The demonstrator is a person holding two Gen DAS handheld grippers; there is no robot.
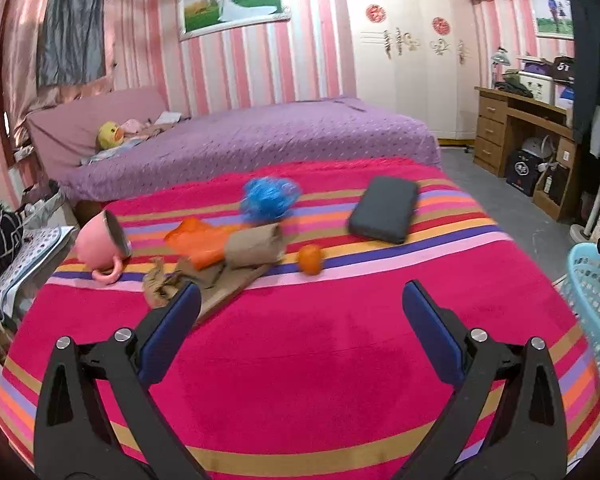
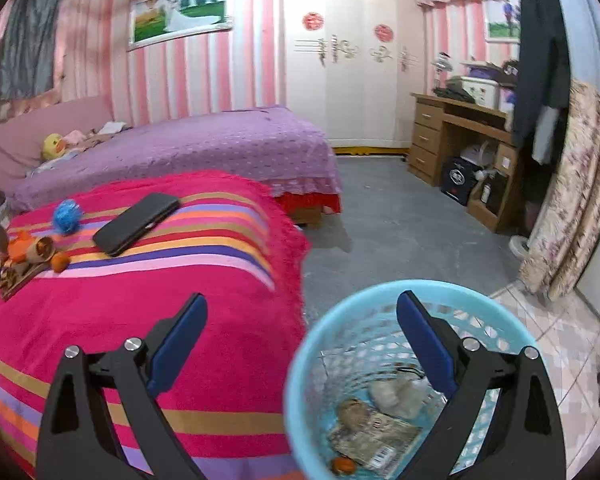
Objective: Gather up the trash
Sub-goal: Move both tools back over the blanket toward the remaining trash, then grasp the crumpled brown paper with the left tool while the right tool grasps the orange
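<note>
Both tongs, left (image 1: 300, 300) and right (image 2: 302, 312), gape apart and empty. The right hangs over the basket (image 2: 300, 360), likely just emptied there; remaining trash, brown paper (image 1: 220, 276) and blue wad (image 1: 266, 198), lies on the bed (image 1: 320, 340).

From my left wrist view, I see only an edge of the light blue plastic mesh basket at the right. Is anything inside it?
Observer: Yes. The light blue plastic mesh basket holds a crumpled whitish wad and a flat printed wrapper.
Operator: Is the right gripper carrying something?
Observer: No. The right gripper is open and empty above the basket's near rim.
Operator: Any floor space beside the bed?
Observer: Grey floor lies bare between the striped red blanket and the wooden desk.
</note>
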